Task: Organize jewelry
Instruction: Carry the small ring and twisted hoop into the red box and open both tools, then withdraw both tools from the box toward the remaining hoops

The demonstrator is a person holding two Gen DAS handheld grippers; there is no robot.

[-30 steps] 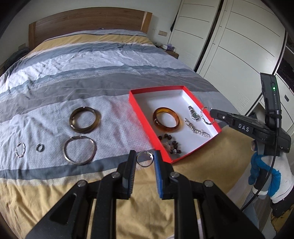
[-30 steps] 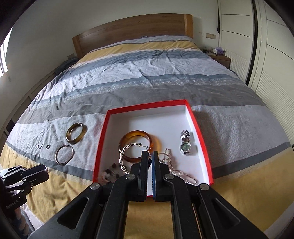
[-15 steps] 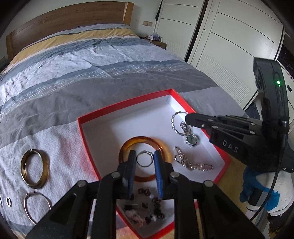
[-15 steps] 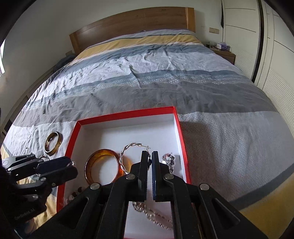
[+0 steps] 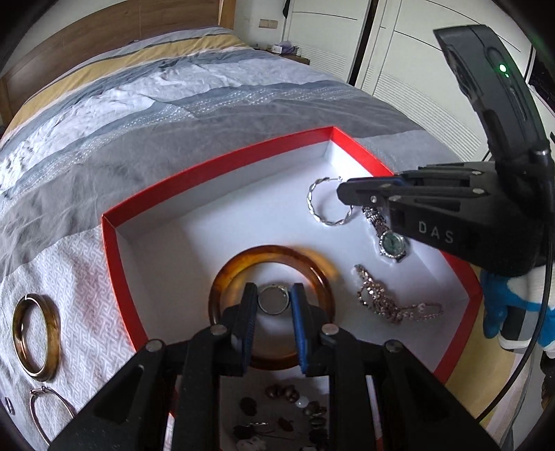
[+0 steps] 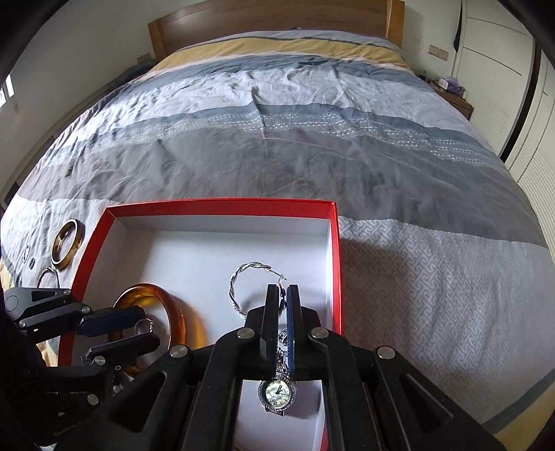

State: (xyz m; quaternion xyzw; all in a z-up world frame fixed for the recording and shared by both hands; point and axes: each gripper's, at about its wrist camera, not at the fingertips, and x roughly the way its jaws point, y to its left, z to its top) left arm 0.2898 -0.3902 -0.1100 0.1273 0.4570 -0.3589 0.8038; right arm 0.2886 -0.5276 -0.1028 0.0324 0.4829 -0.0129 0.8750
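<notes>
Moved in over the red box (image 5: pixel 222 158) since a second ago, when the left gripper (image 5: pixel 274 301) hung above the striped bed (image 6: pixel 312 114) short of the box's near corner; now poised inside the box, directly above the amber bangle (image 5: pixel 312 263). Jaws clenched on a small silver ring (image 5: pixel 273 301), held flat between the pads, its hoop framed by the bangle's opening. Carried further in too: the right gripper (image 6: pixel 283 298), now over the box's right side, jaws pressed together on the thin post of a twisted silver hoop earring (image 6: pixel 242 277), the hoop dangling to the left of the tips above the white box floor. Just under the right gripper, a silver wristwatch (image 6: pixel 277 392) lying face up near the box's right wall. Nearer than the watch in the left view, a sparkly chain bracelet (image 5: pixel 381 301) on the box floor. At the box's near edge, below the bangle, a scatter of dark beads (image 5: pixel 288 409). Left of the box, on the bed: a brown bangle (image 5: pixel 34 340), and below it a thin wire hoop (image 5: pixel 45 413). Beyond the box, white wardrobe doors (image 5: pixel 409 62) and a wooden headboard (image 6: pixel 270 20).
</notes>
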